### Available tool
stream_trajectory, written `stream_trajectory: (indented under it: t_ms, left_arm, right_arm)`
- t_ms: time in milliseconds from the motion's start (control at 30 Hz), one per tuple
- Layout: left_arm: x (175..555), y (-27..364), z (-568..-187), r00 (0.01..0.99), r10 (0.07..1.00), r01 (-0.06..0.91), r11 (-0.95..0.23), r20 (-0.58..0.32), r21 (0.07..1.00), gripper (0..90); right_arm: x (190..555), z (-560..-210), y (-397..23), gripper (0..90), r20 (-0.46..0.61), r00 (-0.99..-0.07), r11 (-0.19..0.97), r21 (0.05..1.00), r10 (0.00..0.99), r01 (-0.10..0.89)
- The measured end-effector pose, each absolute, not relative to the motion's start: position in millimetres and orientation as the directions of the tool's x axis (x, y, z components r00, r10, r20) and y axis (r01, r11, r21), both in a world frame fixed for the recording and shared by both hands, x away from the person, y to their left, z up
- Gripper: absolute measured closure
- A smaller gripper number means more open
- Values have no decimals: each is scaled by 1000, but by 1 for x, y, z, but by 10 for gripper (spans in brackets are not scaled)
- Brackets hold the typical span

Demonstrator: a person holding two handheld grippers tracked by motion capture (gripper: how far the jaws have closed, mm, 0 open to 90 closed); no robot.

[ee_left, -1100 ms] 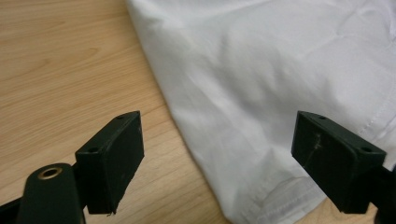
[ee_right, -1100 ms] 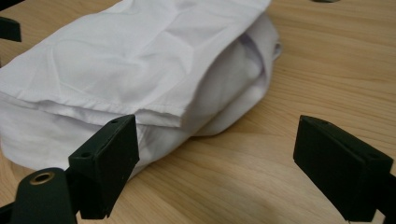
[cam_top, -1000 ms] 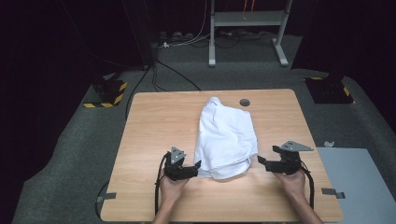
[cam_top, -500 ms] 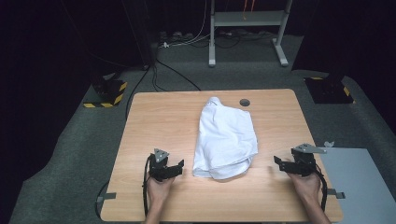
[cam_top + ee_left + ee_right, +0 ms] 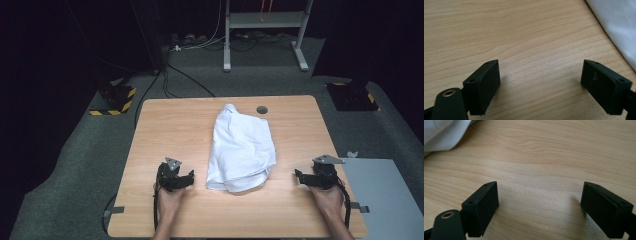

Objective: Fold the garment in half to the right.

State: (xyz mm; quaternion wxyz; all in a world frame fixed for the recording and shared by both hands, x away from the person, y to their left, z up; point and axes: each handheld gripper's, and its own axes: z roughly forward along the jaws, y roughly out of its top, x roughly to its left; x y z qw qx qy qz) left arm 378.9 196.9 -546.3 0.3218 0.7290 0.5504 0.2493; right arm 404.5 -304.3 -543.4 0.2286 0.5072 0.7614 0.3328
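between the two claws on the wooden bench (image 5: 165,125) lay the folded white cloth (image 5: 242,147), long axis running away from the person, nearer the left claw (image 5: 184,180) than the right claw (image 5: 301,178), both released and empty.

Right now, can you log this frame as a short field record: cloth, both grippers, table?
cloth: white cloth, folded into a loose bundle, lying mid-table
left gripper: left gripper, jaws open, nothing between them, on the wood left of the cloth, apart from it
right gripper: right gripper, jaws open, empty, right of the cloth, apart from it
table: wooden table, round hole near the far edge
contact: neither gripper touches the cloth
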Motion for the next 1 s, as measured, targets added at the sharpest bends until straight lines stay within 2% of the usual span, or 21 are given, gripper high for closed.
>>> stream_trajectory:
  t_ms: [267, 1000]
  left_arm:
    - [384, 199, -547, 268, 964, 656, -185, 4, 732, 75]
    - [384, 198, -547, 270, 963, 659, -186, 1, 728, 58]
  right_arm:
    - [406, -544, -305, 101, -5, -383, 264, 734, 924, 626]
    - [406, -545, -304, 89, -10, -382, 266, 733, 924, 626]
